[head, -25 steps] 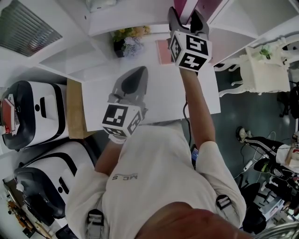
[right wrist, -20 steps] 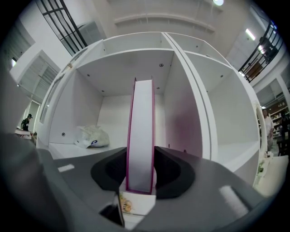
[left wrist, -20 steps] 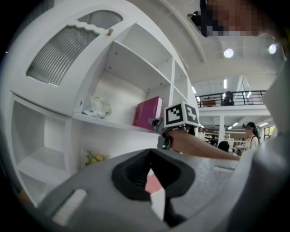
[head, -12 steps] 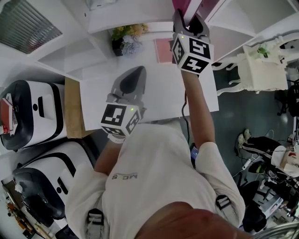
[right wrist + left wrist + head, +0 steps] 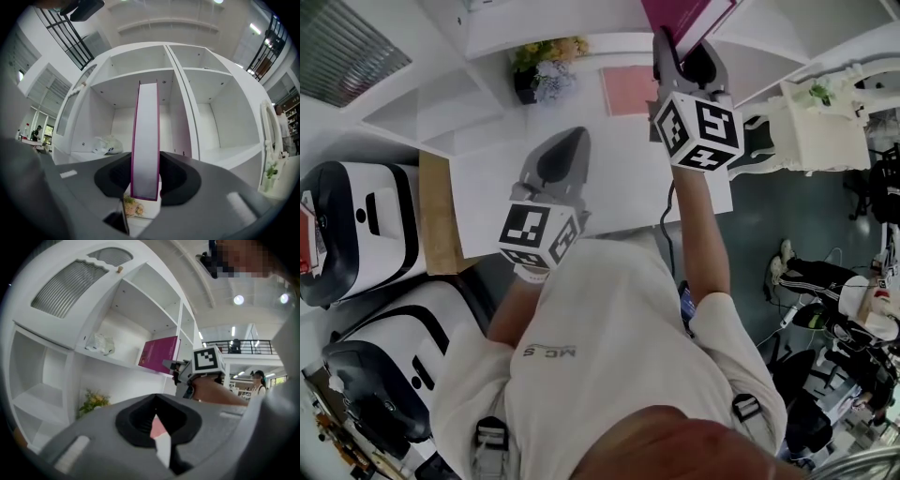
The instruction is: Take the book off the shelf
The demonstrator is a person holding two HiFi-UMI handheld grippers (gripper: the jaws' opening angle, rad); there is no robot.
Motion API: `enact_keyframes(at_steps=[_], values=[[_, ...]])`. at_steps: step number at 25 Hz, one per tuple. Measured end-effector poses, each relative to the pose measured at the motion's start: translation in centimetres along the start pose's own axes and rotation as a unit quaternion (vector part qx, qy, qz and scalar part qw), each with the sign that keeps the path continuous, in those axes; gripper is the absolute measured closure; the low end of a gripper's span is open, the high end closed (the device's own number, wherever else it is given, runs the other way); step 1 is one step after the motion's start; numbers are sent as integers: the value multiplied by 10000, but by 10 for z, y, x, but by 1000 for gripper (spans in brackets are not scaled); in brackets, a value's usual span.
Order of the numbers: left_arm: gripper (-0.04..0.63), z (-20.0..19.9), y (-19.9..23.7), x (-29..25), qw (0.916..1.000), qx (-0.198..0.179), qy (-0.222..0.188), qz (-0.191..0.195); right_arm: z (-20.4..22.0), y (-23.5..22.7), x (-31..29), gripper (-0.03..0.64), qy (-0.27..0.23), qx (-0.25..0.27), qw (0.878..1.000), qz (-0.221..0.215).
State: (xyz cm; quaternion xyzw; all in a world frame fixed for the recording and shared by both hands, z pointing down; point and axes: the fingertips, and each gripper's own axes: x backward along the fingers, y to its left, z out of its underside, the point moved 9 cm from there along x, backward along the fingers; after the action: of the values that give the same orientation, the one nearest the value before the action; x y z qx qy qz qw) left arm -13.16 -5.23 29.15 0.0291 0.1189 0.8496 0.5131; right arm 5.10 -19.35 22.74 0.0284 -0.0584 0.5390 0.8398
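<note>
right tool just closed on book | book farther out of shelf

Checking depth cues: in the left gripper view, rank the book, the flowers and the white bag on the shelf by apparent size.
Largest to smallest:
1. book
2. flowers
3. bag
The flowers and bag look nearly alike, so their order is unsure.
</note>
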Motion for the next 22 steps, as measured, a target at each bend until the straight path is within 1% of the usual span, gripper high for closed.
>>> enact_keyframes(at_steps=[7,13,19,22], values=[[594,6,-2,-5,9998,77,49,189,0,8,28,474,-71,-12,10000,-48],[594,11,-11,-14,9992,72,133,381,-1,4,56,474,-186,-222,9994,-176],[594,14,-17,-27,9985,79,197,505,-5,-6,82,474,-389,-192,9989,-167],[594,17,-20,-29,9981,78,248,557,-4,-11,98,474,-408,-233,9988,-106]])
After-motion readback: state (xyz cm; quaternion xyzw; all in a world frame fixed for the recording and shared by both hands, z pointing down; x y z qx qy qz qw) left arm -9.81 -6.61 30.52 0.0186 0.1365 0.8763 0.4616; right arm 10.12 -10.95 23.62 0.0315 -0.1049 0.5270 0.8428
